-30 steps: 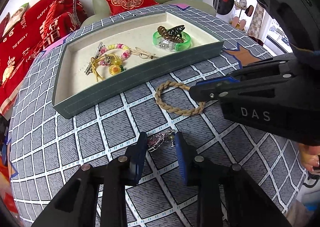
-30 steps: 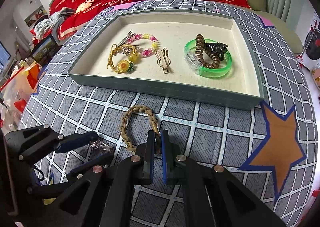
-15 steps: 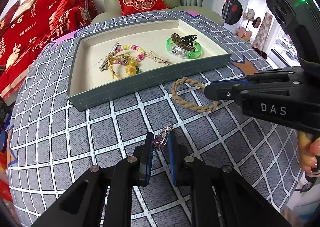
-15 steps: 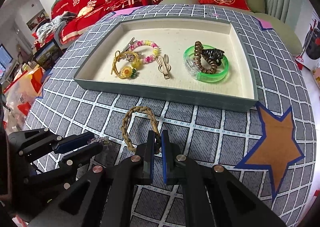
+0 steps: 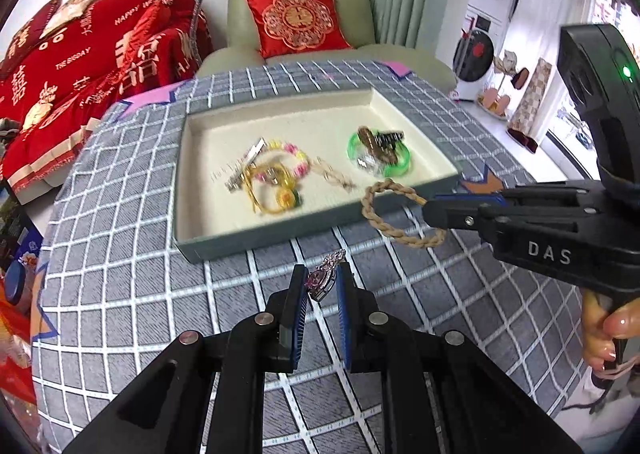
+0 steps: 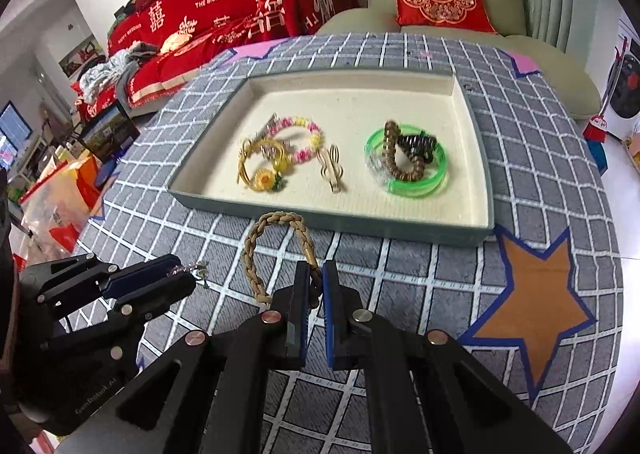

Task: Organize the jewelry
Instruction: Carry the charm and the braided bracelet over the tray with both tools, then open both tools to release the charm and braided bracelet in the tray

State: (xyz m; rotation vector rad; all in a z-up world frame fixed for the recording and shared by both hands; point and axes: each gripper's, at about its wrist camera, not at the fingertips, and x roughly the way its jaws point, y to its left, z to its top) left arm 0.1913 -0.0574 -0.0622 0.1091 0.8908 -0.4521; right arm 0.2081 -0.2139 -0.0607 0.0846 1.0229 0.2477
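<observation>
Two carries: each gripper lifts one piece toward the tray [image 6: 304,218].
Left gripper [image 5: 320,286]: jaws narrow, pinching a purple brooch [image 5: 321,278].
Right gripper [image 6: 315,282]: jaws nearly closed on a braided bracelet [image 6: 276,242].
Tray: at 12 o'clock, already holding other pieces.
Next move, likely: carry over the rim, then release.

The right gripper [image 6: 316,286] pinches a braided rope bracelet [image 6: 276,250] just before the grey tray [image 6: 400,228] on the checked bench [image 6: 540,157]. At left, the left gripper [image 6: 176,276] clamps a small sparkly pendant [image 6: 192,268].
</observation>
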